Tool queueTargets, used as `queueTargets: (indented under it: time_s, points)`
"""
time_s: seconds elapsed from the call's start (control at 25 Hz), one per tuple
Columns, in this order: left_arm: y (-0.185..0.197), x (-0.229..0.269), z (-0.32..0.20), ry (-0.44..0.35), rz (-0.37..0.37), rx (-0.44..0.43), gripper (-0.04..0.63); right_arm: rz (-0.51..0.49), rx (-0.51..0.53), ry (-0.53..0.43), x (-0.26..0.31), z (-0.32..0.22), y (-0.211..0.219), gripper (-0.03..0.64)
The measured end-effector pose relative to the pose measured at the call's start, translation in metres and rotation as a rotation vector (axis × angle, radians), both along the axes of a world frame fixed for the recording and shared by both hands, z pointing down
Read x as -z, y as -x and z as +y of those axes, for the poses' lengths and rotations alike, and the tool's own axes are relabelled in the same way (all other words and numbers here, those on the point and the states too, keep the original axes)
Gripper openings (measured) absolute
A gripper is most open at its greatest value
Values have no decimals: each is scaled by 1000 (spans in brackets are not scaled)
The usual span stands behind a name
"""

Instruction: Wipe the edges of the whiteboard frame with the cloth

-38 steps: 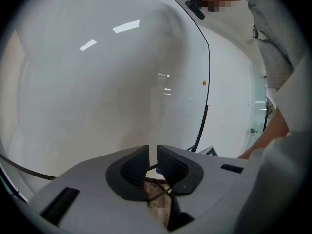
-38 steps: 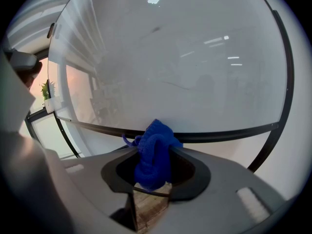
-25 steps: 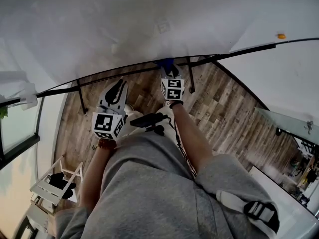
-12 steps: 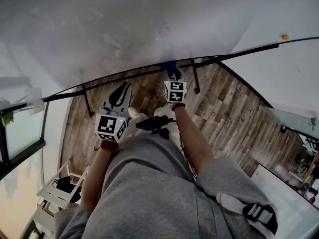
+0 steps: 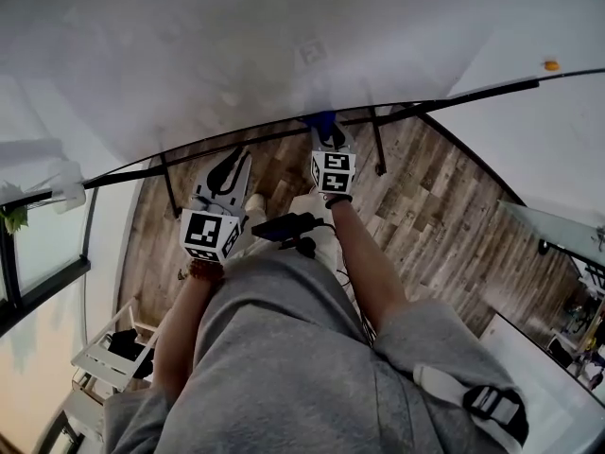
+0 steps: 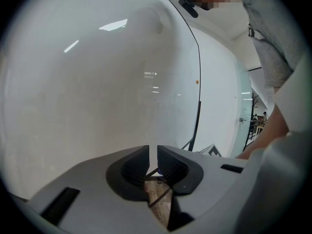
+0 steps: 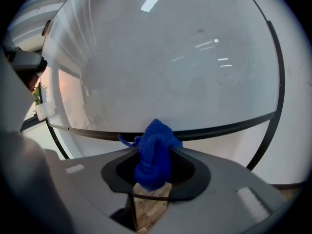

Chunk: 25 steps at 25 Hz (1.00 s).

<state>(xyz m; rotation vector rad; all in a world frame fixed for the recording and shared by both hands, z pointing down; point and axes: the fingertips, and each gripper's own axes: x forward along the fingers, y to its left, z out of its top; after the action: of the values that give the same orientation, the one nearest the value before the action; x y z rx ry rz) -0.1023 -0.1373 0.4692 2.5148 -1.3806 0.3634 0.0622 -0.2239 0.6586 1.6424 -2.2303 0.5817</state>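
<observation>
Wood-plank floor (image 5: 435,206) fills the middle. A white slatted chair (image 5: 95,356) stands at lower left, green leaves (image 5: 11,221) show at the left edge, and 1 orange dot (image 5: 550,65) sits upper right.

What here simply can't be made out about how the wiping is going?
- Contact between the bunched blue cloth and the thin black whiteboard frame: in the head view the right hand-held gripper covers that spot, and in the right gripper view the cloth overlaps the frame.
- Dust on the frame: too small to see in any view.
- The frame's full outline: cut off by the borders of every view.
</observation>
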Motion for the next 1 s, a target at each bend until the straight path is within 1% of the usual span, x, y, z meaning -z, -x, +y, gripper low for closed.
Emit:
queueTargets:
  time_s: [0.12,0.24,0.32,0.44,0.6,1.0]
  points:
    - [13,-2,6,8,1,25,57,1,-13,2,-1,2,2,144]
    - [22,-9,11,17,-11,5,57,4,-14,-5,-1,2,12,144]
    - [28,-7,10,7,-15,-6,57,8,-14,-9,0,3,18,144]
    - [39,0,8,-8,-15,-8,57,12,-31,-10,0,6,22,144]
    - [52,-1,9,-4,-20,-17,57,9,-44,-9,0,7,32,144]
    - [72,-3,3,-8,-1,-41,57,29,-47,-2,-2,11,53,144]
